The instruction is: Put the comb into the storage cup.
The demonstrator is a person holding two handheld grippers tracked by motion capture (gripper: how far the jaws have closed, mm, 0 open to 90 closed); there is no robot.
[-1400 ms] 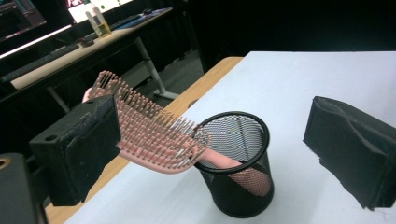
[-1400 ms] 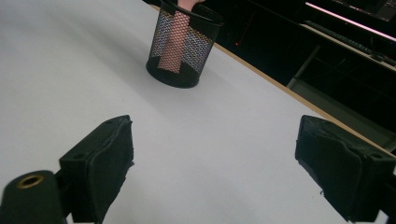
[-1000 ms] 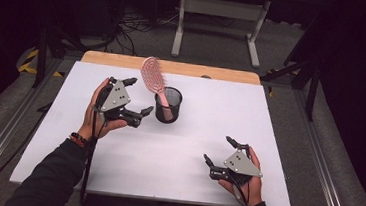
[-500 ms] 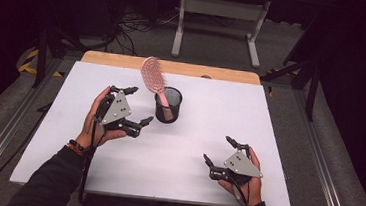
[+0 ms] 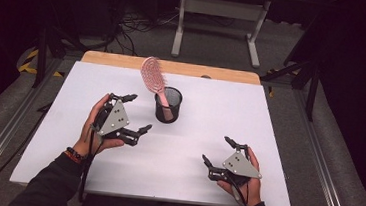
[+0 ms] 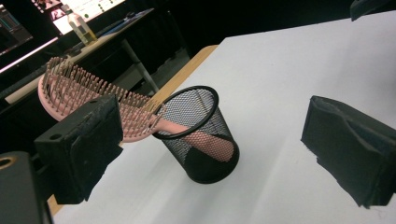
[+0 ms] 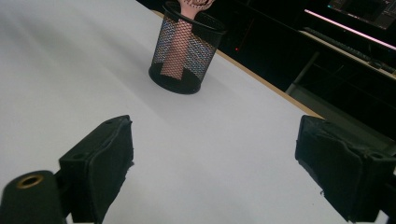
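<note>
The left gripper (image 5: 136,113) has its two black jaws spread wide with nothing between them; it sits just left of the black mesh cup (image 5: 168,105), near it but not touching. In the left gripper view the padded fingers (image 6: 88,140) frame the cup (image 6: 201,135) with bare table between. The right gripper (image 5: 218,150) is likewise wide open and holds nothing, lying well apart from the cup, toward the near right of it.

There are two grippers, one cup and one hairbrush. The pink hairbrush (image 5: 152,75) stands handle-down inside the cup, leaning so that its oval bristled head rises above the rim and tilts to the cup's far left. Its handle shows pink through the mesh in the right gripper view (image 7: 175,49). The cup is round, dark, open at the top, and stands upright on the white table (image 5: 270,120), toward its far middle.

The left hand (image 5: 93,130) grips its tool from behind, the forearm in a dark sleeve with a bracelet at the wrist, angled up toward the cup. The right hand (image 5: 249,181) rests low near the table's front edge, its gripper pointing up and left toward the cup.
</note>
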